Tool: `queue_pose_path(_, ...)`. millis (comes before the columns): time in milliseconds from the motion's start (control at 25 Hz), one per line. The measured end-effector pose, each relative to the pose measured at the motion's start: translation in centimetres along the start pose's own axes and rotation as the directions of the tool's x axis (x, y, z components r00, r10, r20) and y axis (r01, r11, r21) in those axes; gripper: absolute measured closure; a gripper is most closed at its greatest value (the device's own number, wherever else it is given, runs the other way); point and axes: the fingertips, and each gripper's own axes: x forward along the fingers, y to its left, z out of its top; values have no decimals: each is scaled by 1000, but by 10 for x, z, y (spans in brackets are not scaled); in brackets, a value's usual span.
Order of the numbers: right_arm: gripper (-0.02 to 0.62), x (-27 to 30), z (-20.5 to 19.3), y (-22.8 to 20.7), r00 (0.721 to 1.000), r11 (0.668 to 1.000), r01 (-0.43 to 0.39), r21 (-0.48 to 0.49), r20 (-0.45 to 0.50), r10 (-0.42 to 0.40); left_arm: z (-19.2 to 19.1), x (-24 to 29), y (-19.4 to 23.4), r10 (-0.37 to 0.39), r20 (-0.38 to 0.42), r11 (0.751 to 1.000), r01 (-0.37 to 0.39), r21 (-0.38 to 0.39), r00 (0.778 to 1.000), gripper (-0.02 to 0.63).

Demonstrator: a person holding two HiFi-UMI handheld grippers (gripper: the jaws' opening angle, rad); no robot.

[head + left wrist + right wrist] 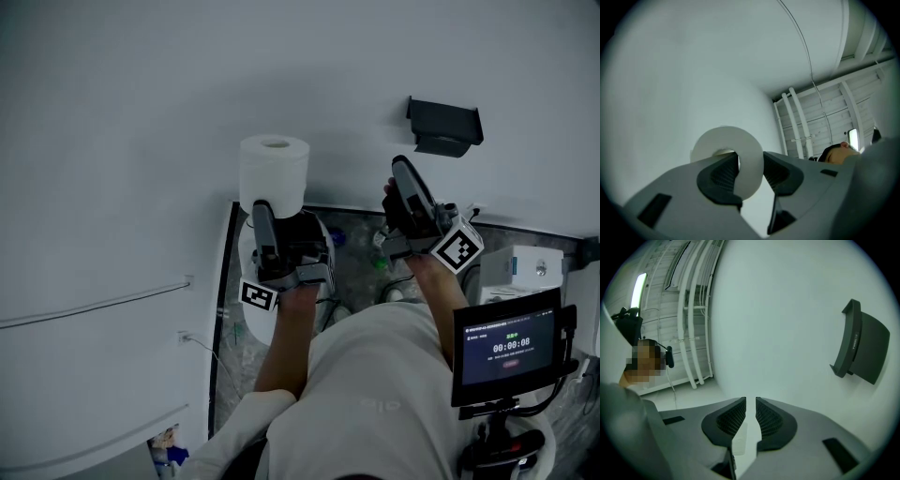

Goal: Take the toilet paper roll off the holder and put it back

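Holding the toilet paper roll [274, 169] up, the left gripper [750, 165] has its fingers clamped on the roll's wall, one inside the core. Fingers of the right gripper [751, 404] sit almost together, empty, near the dark holder [860, 348].

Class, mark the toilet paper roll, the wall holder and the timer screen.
toilet paper roll [274, 183], head view, side wall.
wall holder [869, 348], right gripper view, front face.
timer screen [511, 349], head view, centre.

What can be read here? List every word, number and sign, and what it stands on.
"00:00:08" on the screen.
Other lines on that screen: too small to read.
Print on the black holder: too blurred to read.
Square markers on left cube and right cube: patterns, no letters.
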Motion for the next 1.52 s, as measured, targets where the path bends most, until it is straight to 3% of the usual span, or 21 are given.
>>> queue_pose_path(640,545,-3,-1,-4,1000,1000,21,14,15,-21,-2,-8,15,75,-31,997,-75,-12,997,451)
queue_pose_path(800,545,-4,3,-7,999,1000,28,9,33,-29,-5,1,18,80,-110,997,-78,21,991,453)
queue_pose_path(920,545,-6,4,-10,998,999,39,11,43,-40,-8,20,17,66,-245,995,-45,90,967,451)
queue_pose_path(1040,545,-8,0,-13,998,998,57,20,39,-58,-13,44,11,70,-408,980,14,199,910,451)
queue_pose_path(1120,545,-10,-4,-14,997,997,67,22,30,-68,-20,53,12,91,-519,968,47,247,850,452)
queue_pose_path(1280,545,-21,-14,-20,994,994,107,26,-3,-107,-50,64,20,154,-720,952,94,293,676,453)
queue_pose_path(1360,545,-17,-20,-16,995,996,86,12,-43,-85,-58,67,19,189,-778,929,147,339,599,453)
queue_pose_path(1520,545,10,-41,1,978,1000,-13,-28,-207,7,-44,64,11,293,-793,841,251,480,534,453)
